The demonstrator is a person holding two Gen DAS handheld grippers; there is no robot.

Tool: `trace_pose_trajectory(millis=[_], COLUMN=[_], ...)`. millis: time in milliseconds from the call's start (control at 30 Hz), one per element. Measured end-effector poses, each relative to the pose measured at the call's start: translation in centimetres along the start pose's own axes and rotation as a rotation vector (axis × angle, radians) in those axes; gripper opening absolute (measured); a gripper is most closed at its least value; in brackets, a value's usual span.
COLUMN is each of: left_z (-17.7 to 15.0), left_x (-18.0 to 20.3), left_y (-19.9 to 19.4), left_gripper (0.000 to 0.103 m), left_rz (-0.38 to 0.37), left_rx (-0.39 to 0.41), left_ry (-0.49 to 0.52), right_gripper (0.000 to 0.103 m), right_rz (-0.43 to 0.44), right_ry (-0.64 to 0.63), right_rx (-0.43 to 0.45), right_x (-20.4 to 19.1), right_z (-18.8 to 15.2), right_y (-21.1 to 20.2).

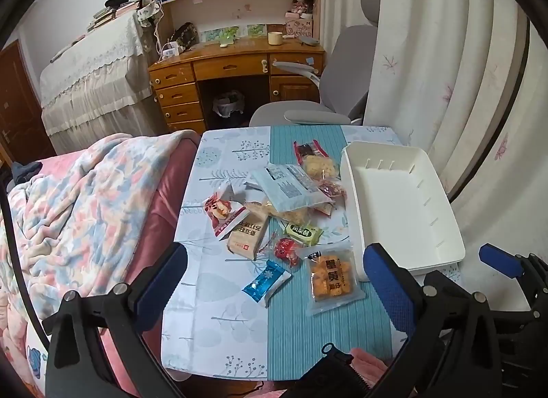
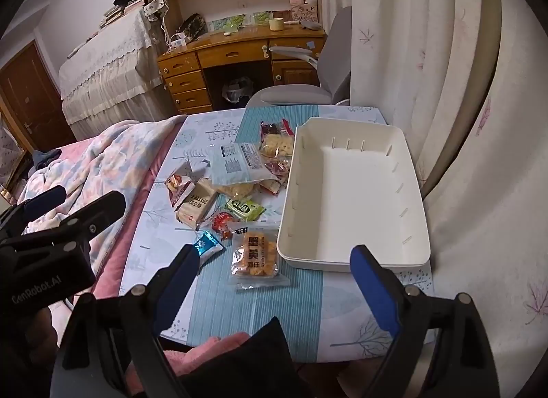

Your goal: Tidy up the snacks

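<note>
Both grippers, left gripper (image 1: 277, 281) and right gripper (image 2: 274, 281), hang wide open, holding nothing. At 1 o'clock sits the white bin (image 2: 407, 223), no snacks inside. Snack packets (image 2: 239, 172) pile at 11. Nearest, the orange cracker pack (image 2: 255, 254) looks light, crinkly, slippery; I'd pinch its sealed edge.

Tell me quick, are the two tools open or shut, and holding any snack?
Left tool: open, holding nothing.
Right tool: open, holding nothing.
</note>
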State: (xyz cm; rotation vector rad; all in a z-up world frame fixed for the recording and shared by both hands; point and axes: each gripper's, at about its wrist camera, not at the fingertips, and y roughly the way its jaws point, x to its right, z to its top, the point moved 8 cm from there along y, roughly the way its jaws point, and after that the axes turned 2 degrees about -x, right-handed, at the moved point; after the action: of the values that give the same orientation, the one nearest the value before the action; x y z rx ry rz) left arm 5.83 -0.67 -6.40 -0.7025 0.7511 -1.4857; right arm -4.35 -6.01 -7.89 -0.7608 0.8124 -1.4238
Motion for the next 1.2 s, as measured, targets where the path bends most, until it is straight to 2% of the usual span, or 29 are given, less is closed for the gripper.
trace_pose_trajectory(millis=[467, 800, 1200], left_z=[-0.2, -1.0, -1.0], left_x=[1.5, 2.9, 3.4], left_y=[-0.3, -0.5, -0.7], left_gripper=[0.102, 0.102, 0.102], left_rz=[0.036, 0.063, 0.048], left_rx=[-0.004, 0.003, -0.002], left_ry=[-0.006, -0.056, -0.128], right_gripper=[0.09, 0.09, 0.09], right_rz=[0.037, 0.053, 0.088], right_ry=[-0.029, -0.089, -0.114], right_rx=[-0.006, -0.011, -0.023], right_x=[1.2, 2.6, 3.7], right_z=[0.2, 0.5, 1.1], right_y=[0.6, 0.6, 1.0])
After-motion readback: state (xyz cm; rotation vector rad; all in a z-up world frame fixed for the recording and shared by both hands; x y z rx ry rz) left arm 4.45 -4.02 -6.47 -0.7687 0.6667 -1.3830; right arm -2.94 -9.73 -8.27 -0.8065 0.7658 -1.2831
